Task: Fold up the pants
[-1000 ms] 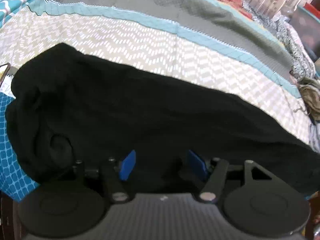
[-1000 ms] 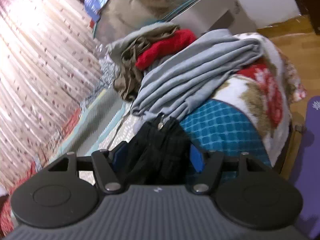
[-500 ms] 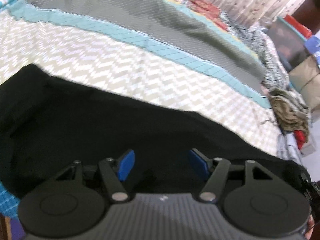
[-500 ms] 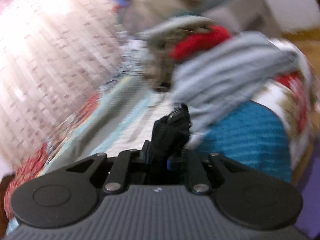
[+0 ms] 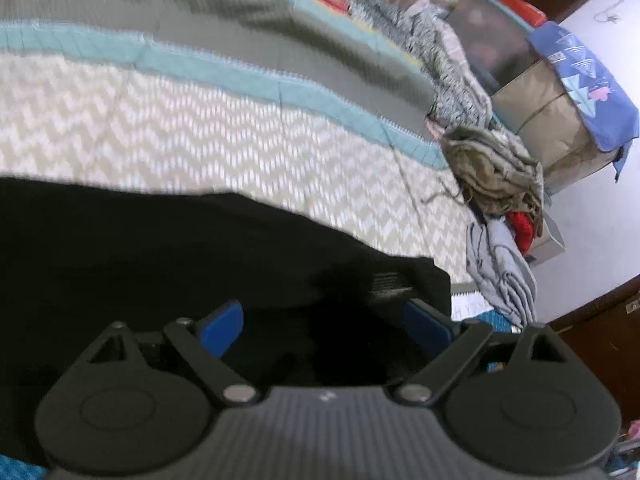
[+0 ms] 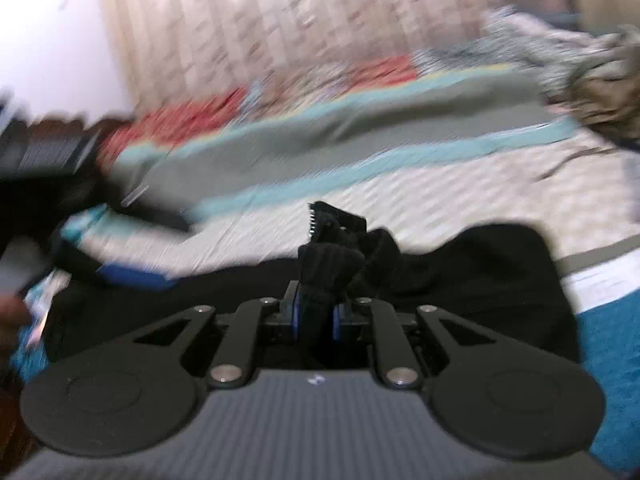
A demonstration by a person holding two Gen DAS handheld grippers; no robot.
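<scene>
A bunched end of the black fabric pants (image 6: 460, 280) was clamped in the right gripper (image 6: 314, 316); the left gripper (image 5: 324, 320), just opened wide, was poised empty over their length along the bed's near edge.

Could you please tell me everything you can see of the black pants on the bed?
The black pants are dark, soft fabric, spread mostly flat across the zigzag-patterned bedspread, near its front edge. One end is bunched into a ribbed-looking wad that stands up between the pads of the right gripper, which is shut on it; the cloth trails back from there in loose folds. The left gripper hangs over the pants with its jaws wide, having just been opening, and its pads press nothing.
</scene>
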